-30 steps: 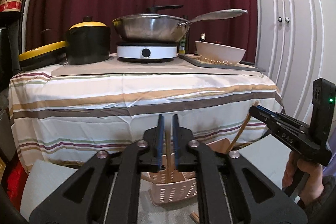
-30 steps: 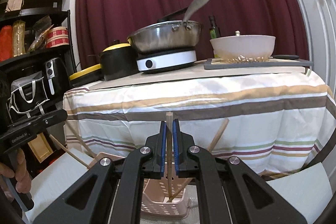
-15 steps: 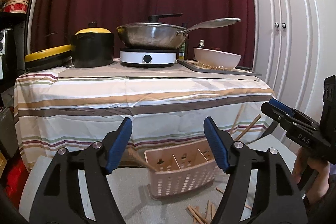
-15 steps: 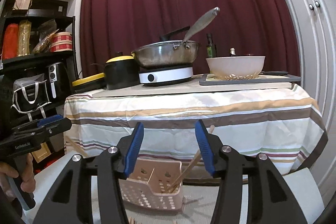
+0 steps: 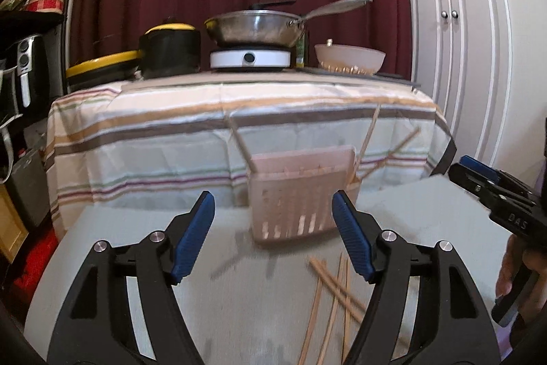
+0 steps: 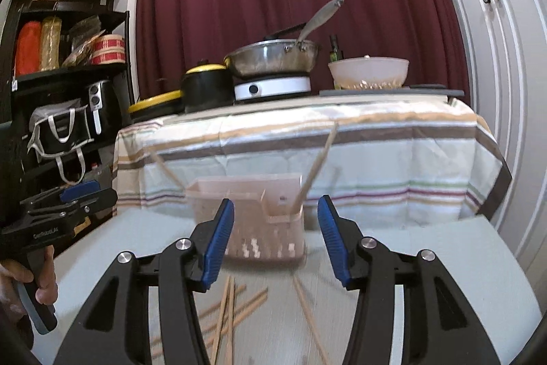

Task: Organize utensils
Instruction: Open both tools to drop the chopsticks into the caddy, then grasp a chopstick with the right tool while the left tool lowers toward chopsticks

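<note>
Even indoor light, fisheye bending at dark-vignetted edges, motion blur smearing the basket [image 5: 297, 194] and tablecloth [image 6: 376, 153].

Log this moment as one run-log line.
left tool: open, empty | right tool: open, empty | chopsticks: loose on surface | basket: holds some

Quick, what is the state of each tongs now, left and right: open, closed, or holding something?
Left tongs: open, holding nothing; the pink basket shows beyond the gap.
Right tongs: open, holding nothing.
</note>
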`<move>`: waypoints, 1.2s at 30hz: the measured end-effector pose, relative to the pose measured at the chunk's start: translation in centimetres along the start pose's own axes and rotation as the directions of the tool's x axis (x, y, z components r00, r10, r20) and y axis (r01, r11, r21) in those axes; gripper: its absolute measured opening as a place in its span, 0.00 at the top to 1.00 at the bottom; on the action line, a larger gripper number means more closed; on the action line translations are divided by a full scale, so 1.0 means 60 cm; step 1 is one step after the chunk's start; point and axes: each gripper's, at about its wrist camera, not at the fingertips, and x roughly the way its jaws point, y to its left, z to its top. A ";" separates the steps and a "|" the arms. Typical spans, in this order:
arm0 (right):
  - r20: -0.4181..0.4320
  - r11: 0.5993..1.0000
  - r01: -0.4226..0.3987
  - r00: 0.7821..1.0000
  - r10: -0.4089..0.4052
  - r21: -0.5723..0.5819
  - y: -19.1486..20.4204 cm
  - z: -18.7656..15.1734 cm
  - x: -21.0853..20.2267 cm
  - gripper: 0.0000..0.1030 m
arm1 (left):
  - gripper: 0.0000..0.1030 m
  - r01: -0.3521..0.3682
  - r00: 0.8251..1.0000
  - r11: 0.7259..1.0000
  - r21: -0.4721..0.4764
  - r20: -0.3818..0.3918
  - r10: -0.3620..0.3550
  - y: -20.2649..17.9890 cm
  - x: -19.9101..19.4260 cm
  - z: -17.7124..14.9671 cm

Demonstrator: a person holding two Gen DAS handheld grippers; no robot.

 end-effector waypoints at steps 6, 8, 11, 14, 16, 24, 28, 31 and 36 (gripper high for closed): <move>-0.058 1.000 0.002 0.998 -0.002 -0.002 0.012 -0.074 -0.029 0.51 | 0.33 -0.047 0.998 0.999 -0.019 -0.039 0.046 0.009 -0.026 -0.067; -0.075 1.000 0.003 0.997 -0.003 0.000 0.015 -0.092 -0.034 0.51 | 0.34 -0.050 0.997 0.998 -0.038 -0.061 0.048 0.012 -0.033 -0.088; -0.106 1.000 0.000 0.994 0.000 0.003 0.018 -0.124 -0.038 0.51 | 0.36 -0.063 0.994 0.997 -0.038 -0.093 0.059 0.012 -0.037 -0.117; -0.147 1.000 -0.009 0.989 0.009 0.001 0.022 -0.156 -0.036 0.51 | 0.39 -0.070 0.990 0.997 -0.039 -0.125 0.064 0.014 -0.038 -0.145; -0.170 1.000 -0.017 0.985 0.017 0.000 0.024 -0.174 -0.034 0.52 | 0.39 -0.076 0.988 0.996 -0.041 -0.140 0.070 0.016 -0.038 -0.161; -0.252 0.999 -0.051 0.967 0.049 -0.003 0.034 -0.228 -0.022 0.62 | 0.42 -0.086 0.976 0.995 -0.047 -0.205 0.074 0.020 -0.029 -0.218; -0.283 0.998 -0.061 0.958 0.049 -0.035 0.046 -0.237 -0.019 0.68 | 0.43 -0.084 0.970 0.995 -0.046 -0.234 0.071 0.021 -0.023 -0.237; -0.327 0.997 -0.062 0.944 0.043 -0.047 0.052 -0.244 -0.013 0.71 | 0.46 -0.081 0.966 0.996 -0.044 -0.249 0.067 0.020 -0.019 -0.246; -0.400 0.997 -0.065 0.916 0.039 -0.051 0.055 -0.262 -0.003 0.85 | 0.46 -0.072 0.964 0.996 -0.044 -0.261 0.058 0.019 -0.020 -0.256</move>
